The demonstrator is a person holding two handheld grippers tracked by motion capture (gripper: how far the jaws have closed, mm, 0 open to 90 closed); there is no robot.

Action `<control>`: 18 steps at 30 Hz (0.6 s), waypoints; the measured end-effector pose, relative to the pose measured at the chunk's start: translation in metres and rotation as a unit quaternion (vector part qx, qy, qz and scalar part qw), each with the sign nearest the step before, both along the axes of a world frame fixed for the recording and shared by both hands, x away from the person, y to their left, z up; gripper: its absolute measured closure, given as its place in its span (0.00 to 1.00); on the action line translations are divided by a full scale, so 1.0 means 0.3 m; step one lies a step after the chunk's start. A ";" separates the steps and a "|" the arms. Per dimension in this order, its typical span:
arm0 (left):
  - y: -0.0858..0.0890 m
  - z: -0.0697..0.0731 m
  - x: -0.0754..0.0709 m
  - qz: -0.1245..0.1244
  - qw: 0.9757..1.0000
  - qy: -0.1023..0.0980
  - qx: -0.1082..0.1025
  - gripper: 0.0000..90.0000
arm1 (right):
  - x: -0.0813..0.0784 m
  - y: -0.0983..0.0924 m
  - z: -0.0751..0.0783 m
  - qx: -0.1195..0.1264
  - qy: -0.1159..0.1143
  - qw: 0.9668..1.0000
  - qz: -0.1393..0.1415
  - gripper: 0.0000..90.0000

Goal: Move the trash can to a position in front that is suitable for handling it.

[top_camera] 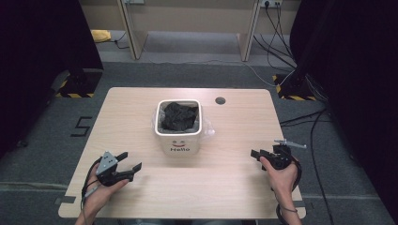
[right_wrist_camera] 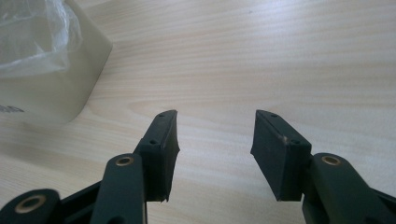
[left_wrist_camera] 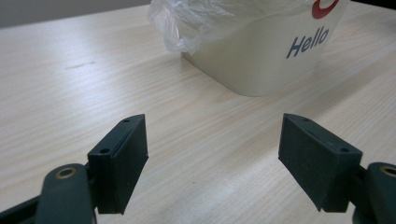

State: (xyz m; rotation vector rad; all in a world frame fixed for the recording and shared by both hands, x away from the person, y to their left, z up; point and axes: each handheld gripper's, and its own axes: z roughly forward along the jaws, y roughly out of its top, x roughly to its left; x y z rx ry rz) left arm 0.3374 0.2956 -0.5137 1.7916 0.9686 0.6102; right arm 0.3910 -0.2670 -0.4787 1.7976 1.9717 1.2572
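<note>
White bin [top_camera: 179,140] (clear liner, dark contents) sits mid-table [top_camera: 141,101], well off every edge. Left gripper [top_camera: 133,162] and right gripper [top_camera: 256,153] flank it near the front edge, jaws spread, empty, bare wood between.

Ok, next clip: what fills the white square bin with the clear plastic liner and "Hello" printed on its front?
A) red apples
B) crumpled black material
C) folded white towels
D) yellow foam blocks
B: in the high view, the white square bin holds a crumpled black mass inside its clear liner.
</note>
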 end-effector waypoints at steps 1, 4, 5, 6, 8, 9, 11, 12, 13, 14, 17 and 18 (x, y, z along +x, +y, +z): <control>0.000 -0.008 0.000 0.003 1.000 -0.008 -0.001 0.26 | -0.007 0.001 -0.010 -0.002 -0.005 1.000 -0.001 0.54; 0.007 -0.016 -0.003 0.009 1.000 -0.013 0.001 0.26 | -0.022 0.004 -0.034 -0.009 -0.027 1.000 -0.004 0.54; 0.012 -0.016 -0.004 0.012 1.000 -0.017 -0.004 0.26 | -0.027 0.006 -0.039 -0.012 -0.036 0.999 -0.005 0.54; 0.015 -0.016 -0.005 0.013 1.000 -0.019 -0.006 0.26 | -0.031 0.008 -0.042 -0.019 -0.043 0.999 -0.006 0.54; 0.018 -0.016 -0.005 0.015 1.000 -0.019 -0.009 0.26 | -0.034 0.010 -0.044 -0.024 -0.053 0.998 -0.006 0.54; 0.019 -0.016 -0.003 0.018 1.000 -0.017 -0.011 0.26 | -0.034 0.011 -0.047 -0.022 -0.058 0.998 -0.007 0.53; 0.017 -0.016 -0.003 0.019 1.000 -0.017 -0.008 0.26 | -0.033 0.013 -0.049 -0.024 -0.061 0.998 -0.009 0.53; 0.015 -0.016 -0.004 0.020 1.000 -0.018 -0.006 0.26 | -0.033 0.017 -0.048 -0.025 -0.061 0.998 -0.007 0.52; 0.014 -0.016 -0.004 0.021 1.000 -0.018 -0.003 0.26 | -0.032 0.022 -0.044 -0.027 -0.060 0.998 -0.002 0.52; 0.014 -0.016 -0.004 0.021 1.000 -0.018 -0.003 0.26 | -0.030 0.030 -0.037 -0.027 -0.057 0.998 0.000 0.52; 0.012 -0.016 -0.002 0.024 1.000 -0.015 -0.001 0.26 | -0.019 0.054 -0.004 -0.030 -0.060 0.998 0.014 0.53; 0.012 -0.016 -0.002 0.025 1.000 -0.015 -0.001 0.26 | -0.012 0.064 0.007 -0.031 -0.061 0.998 0.018 0.53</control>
